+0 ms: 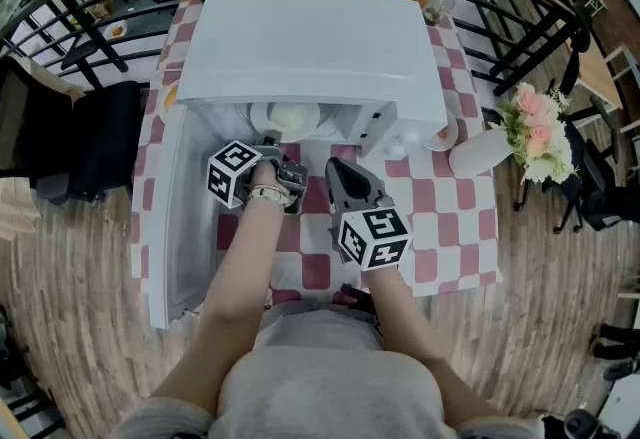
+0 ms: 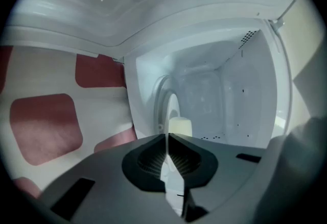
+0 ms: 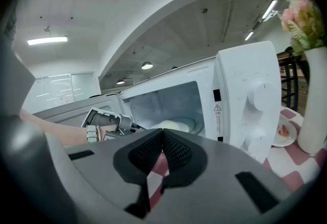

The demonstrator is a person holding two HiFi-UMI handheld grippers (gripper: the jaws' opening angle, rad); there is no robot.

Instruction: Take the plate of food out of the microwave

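L forearm reaches to 12 o'clock | left tongs [image 2: 166, 137] rolled sideways, clenched on plate [image 1: 258, 120] rim | plate flat inside microwave [image 1: 310, 37], food [image 1: 293, 115] on top | right tongs [image 3: 162, 135] clenched, empty, at plate's 5 o'clock

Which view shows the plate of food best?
The right gripper view: the plate of food shows from the front inside the open microwave. The head view catches only its front part under the microwave's top; the left gripper view sees it close and side-on.
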